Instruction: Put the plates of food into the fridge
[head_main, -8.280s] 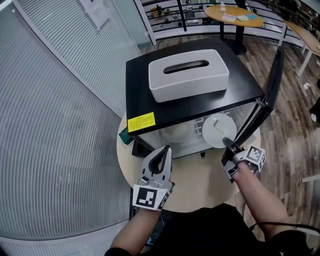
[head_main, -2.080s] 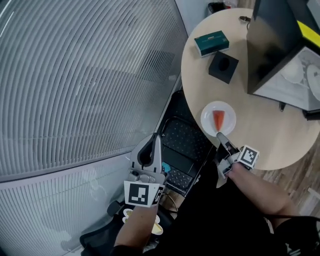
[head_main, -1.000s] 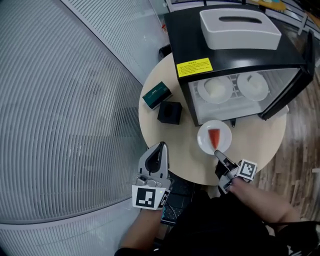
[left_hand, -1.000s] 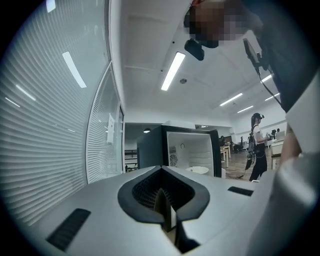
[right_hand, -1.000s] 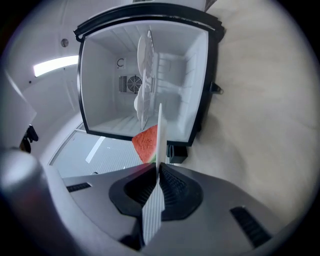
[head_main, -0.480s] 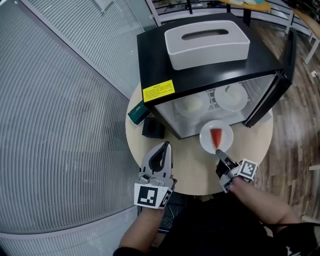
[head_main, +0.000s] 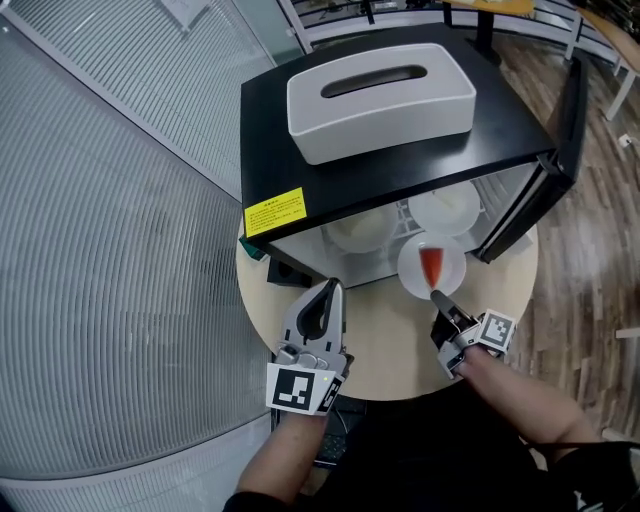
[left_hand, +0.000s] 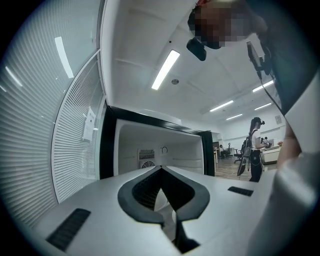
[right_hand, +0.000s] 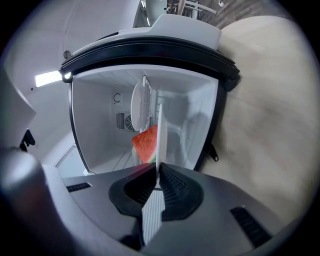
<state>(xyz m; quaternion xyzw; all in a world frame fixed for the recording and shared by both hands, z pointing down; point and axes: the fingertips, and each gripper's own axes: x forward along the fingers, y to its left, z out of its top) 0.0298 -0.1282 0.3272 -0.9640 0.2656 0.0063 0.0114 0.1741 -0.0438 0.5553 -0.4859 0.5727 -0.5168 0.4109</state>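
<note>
Right claw (head_main: 437, 296) clenched on the watermelon plate (head_main: 450, 270) rim at the fridge (head_main: 270, 150) mouth; best kept level, slid clear of the stored plates (head_main: 445, 205). Left claw (head_main: 330, 288) closed, empty.

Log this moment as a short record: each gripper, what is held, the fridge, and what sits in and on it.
right gripper: shut on the rim of a white plate carrying a watermelon slice
left gripper: shut, empty, over the table
plate position: just in front of the fridge opening
door: swung open
inside: two plates side by side
on top: white slotted box
</note>
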